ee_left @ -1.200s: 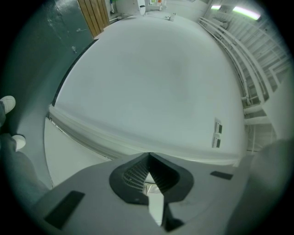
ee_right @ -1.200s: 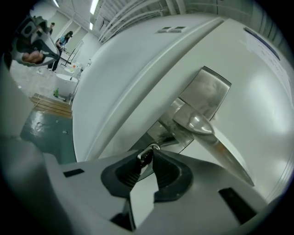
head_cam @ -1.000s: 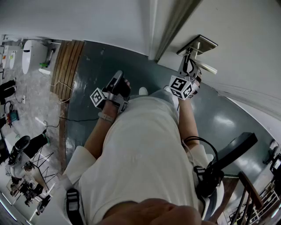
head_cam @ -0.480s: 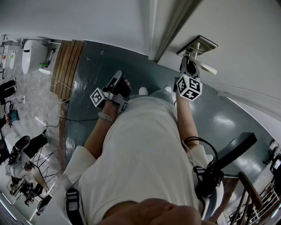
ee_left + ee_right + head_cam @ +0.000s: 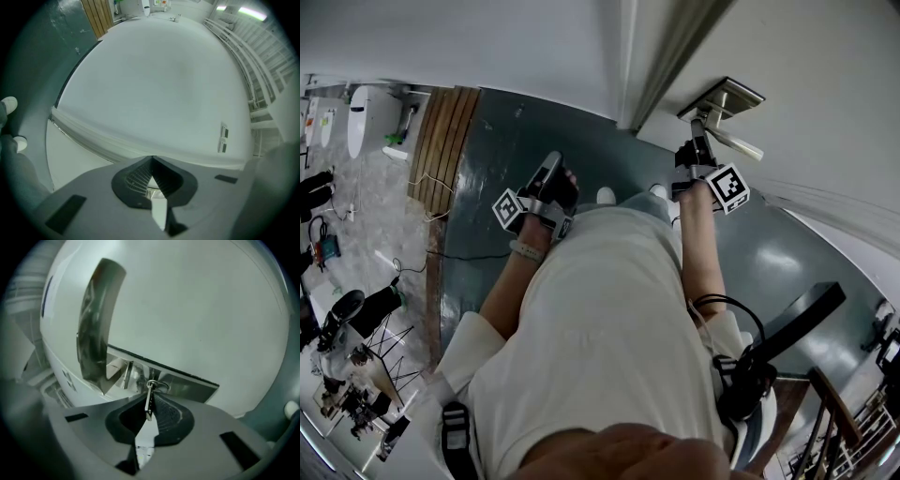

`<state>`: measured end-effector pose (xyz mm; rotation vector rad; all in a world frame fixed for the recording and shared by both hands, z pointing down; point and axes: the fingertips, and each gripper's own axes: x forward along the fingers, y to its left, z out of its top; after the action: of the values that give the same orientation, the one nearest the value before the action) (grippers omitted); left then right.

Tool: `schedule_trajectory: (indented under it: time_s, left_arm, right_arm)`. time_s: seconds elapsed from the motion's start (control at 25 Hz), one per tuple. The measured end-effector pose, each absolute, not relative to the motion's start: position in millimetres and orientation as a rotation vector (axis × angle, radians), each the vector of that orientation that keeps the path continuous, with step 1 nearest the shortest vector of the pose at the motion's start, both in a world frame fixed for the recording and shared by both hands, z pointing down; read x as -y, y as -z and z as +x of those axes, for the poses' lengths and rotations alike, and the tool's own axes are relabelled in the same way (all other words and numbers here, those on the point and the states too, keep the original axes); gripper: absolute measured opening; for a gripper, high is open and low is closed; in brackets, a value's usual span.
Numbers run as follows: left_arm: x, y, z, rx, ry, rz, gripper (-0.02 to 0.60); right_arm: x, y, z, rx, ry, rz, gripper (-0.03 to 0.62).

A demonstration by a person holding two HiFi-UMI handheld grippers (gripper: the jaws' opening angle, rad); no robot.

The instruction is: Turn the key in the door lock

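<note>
Your right hand-held gripper (image 5: 149,400) is clamped on the key (image 5: 149,404): its jaws have just been closing, and in the right gripper view the ribbed pads (image 5: 166,414) meet on the thin metal piece, which you see edge on and almost upright between them. At the key's far end a small metal ring (image 5: 157,384) sits against the shiny lock plate (image 5: 187,386), so the key is at the lock, reaching from your jaws to the plate. Just left of it the door handle (image 5: 96,324) rises from the same plate as a broad, reflective lever, and behind both spreads the white door (image 5: 197,310). In the head view that hand-held gripper (image 5: 700,145) is held out at arm's length, touching the lock plate (image 5: 724,96) under the door handle (image 5: 733,142), with its marker cube (image 5: 728,188) turned out to the side away from your body. Your left hand-held gripper (image 5: 152,160) is closed on nothing, its tips pressed together and facing a plain white wall (image 5: 159,79). From above, it (image 5: 551,167) is well apart from the lock, close to your body, over the dark green floor (image 5: 506,141)
</note>
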<state>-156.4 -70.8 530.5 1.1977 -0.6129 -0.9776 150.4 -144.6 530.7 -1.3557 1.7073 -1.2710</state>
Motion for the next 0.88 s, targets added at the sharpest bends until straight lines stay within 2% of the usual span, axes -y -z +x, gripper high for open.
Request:
schedule_trajectory:
  time_s: [0.52,0.88]
  left_arm:
    - [70.6,-531.6,-156.9,0.617,0.982,1.182,0.008]
    - [71.2,-532.3,-156.9,0.616,0.985,1.177,0.008]
  right_arm:
    - [143.0,-536.3,152.9,-1.254,1.449,-0.898,0.041]
    - [143.9,-535.7,152.5,-1.319,1.430,-0.911,0.041]
